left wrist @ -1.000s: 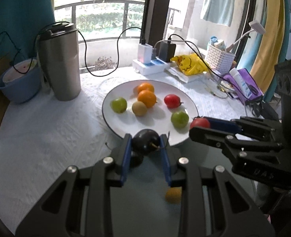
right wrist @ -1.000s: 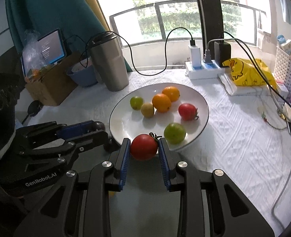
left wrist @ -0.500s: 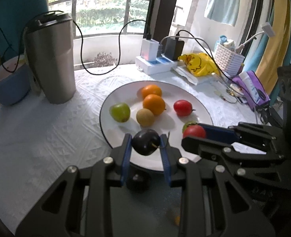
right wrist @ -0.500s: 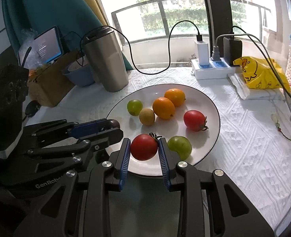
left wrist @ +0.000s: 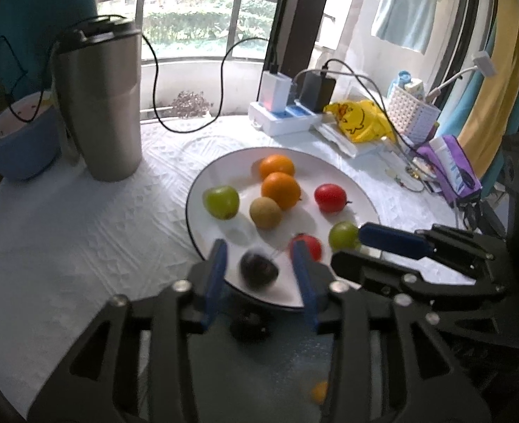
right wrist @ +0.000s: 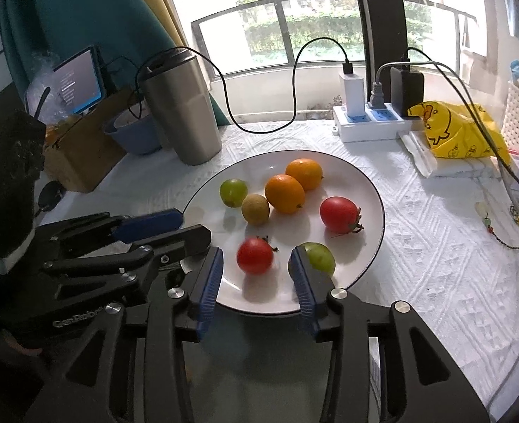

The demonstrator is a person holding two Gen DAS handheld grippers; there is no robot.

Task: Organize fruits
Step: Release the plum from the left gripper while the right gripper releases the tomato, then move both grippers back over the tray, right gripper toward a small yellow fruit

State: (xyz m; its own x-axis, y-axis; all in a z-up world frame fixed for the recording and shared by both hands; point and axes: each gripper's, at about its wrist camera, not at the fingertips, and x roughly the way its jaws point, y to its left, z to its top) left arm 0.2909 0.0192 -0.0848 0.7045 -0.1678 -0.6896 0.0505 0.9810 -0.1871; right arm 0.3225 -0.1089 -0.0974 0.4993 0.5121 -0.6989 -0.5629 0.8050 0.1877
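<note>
1. Hovering over the near rim of the white plate [left wrist: 203, 190], the left hand-held gripper [left wrist: 257, 262] stood with fingers apart; the dark plum [left wrist: 258, 270] lay between them on the plate, untouched.
2. The right hand-held gripper [right wrist: 256, 268] was likewise spread, with the red tomato [right wrist: 255, 256] loose on the plate between its fingers.
3. Six other fruits sat on the plate, at the worktop's middle.

Right gripper [right wrist: 256, 269] had its blue-padded jaws spread wide over the near rim of the round white plate [right wrist: 372, 190]. A small red tomato [right wrist: 255, 256] sat between the jaws, touching neither pad. A green round fruit [right wrist: 318, 256] sat just past the right jaw tip. Two oranges [right wrist: 294, 183] lay further ahead. The left gripper [right wrist: 160, 231] was off to the left of the jaws, at the plate edge.
</note>
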